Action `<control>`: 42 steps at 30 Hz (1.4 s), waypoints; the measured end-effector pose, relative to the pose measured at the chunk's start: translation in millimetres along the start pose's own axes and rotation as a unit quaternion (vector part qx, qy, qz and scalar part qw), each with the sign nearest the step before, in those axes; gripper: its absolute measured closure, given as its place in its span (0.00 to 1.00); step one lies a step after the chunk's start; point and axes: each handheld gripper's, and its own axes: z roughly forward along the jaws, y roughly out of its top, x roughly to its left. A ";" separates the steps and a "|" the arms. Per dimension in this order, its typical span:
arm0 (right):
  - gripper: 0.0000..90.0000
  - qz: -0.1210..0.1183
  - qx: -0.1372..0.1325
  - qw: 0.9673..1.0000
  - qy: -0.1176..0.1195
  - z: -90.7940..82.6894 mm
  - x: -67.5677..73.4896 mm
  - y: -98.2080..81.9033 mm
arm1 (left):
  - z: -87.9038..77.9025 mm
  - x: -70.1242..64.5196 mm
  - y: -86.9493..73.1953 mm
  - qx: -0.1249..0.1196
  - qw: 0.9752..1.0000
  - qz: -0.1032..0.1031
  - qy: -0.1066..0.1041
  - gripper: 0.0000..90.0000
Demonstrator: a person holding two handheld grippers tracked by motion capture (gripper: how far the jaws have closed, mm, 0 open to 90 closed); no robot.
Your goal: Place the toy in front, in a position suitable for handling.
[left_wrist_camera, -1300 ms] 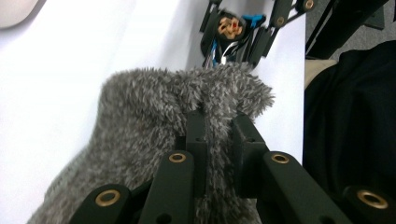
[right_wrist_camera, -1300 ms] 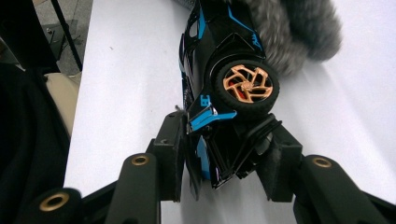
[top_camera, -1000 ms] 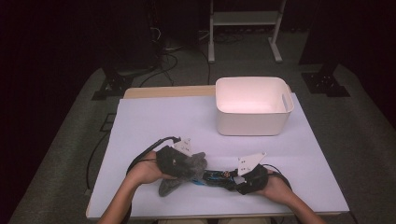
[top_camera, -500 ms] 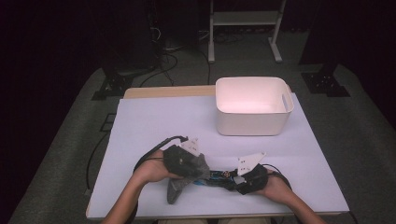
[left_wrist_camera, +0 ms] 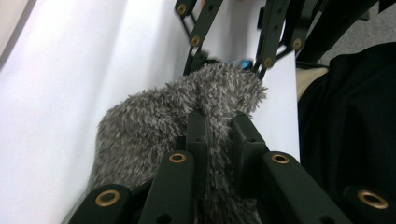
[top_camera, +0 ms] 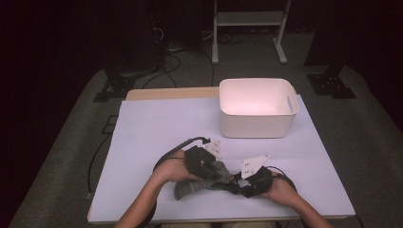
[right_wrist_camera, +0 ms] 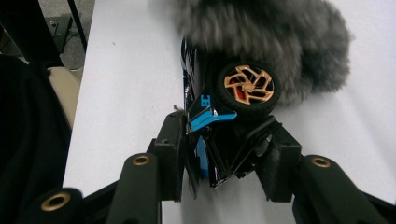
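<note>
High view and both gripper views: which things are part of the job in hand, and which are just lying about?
In the job:
- grey fuzzy cloth, pinched by the left gripper
- toy car, clamped by the right gripper

Lying about:
- white bin, apart from both hands
- white table cover
- cables on the floor

The high view is fixed above the near edge of the surface (top_camera: pixel 157 123) and faces forward and down, at a distance that takes in the whole top, the white bin (top_camera: pixel 257 107) at 1 o'clock and the floor beyond. The left gripper view rides on the left gripper (top_camera: pixel 203 161) and looks along its jaws at close range onto the grey fuzzy cloth (left_wrist_camera: pixel 163 126). The right gripper view rides on the right gripper (top_camera: pixel 252 180), equally close, facing the toy car (right_wrist_camera: pixel 219 121). All three views share that cloth.
</note>
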 end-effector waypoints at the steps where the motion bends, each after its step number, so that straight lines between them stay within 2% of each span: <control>1: 0.63 0.000 -0.001 1.000 0.001 0.1 -0.4 -0.2 | -3.7 0.8 -5.4 0.000 1.000 -0.005 0.003 0.89; 8: 0.63 -0.001 0.000 1.000 0.001 0.1 -0.8 0.3 | -25.8 5.2 -36.4 -0.003 0.999 -0.039 0.022 0.89; 13: 0.63 0.002 0.000 1.000 0.004 0.2 -1.6 0.1 | -36.1 9.4 -53.5 -0.009 0.998 -0.061 0.022 0.88; 15: 0.63 0.005 0.001 1.000 0.005 0.1 -1.9 0.0 | -36.5 10.1 -55.4 -0.015 0.998 -0.064 0.019 0.88; 23: 0.63 -0.004 0.010 1.000 0.006 -0.3 -3.6 2.6 | -27.4 9.7 -41.2 -0.013 0.999 -0.049 0.009 0.88; 28: 0.63 -0.015 0.016 1.000 -0.008 -0.9 -7.8 5.1 | -21.9 13.1 -29.9 -0.007 0.999 -0.043 0.013 0.88; 32: 0.63 -0.010 0.017 1.000 -0.021 -3.7 -17.1 3.0 | -21.5 20.0 -20.7 -0.003 0.999 -0.044 0.019 0.88; 35: 0.63 0.001 0.016 1.000 -0.018 -4.8 -26.0 1.3 | -17.9 26.3 -16.4 0.004 0.999 -0.049 0.021 0.88; 37: 0.62 0.005 0.013 1.000 -0.015 -4.8 -27.8 0.2 | -12.5 28.0 -16.3 0.009 0.999 -0.050 0.018 0.88; 40: 0.61 0.019 0.013 1.000 -0.015 -4.9 -27.8 0.1 | -12.3 27.7 -17.9 0.004 0.998 -0.054 0.017 0.88; 42: 0.59 0.019 0.015 1.000 -0.015 -5.1 -26.9 1.3 | -12.4 26.3 -20.1 0.000 0.998 -0.055 0.013 0.88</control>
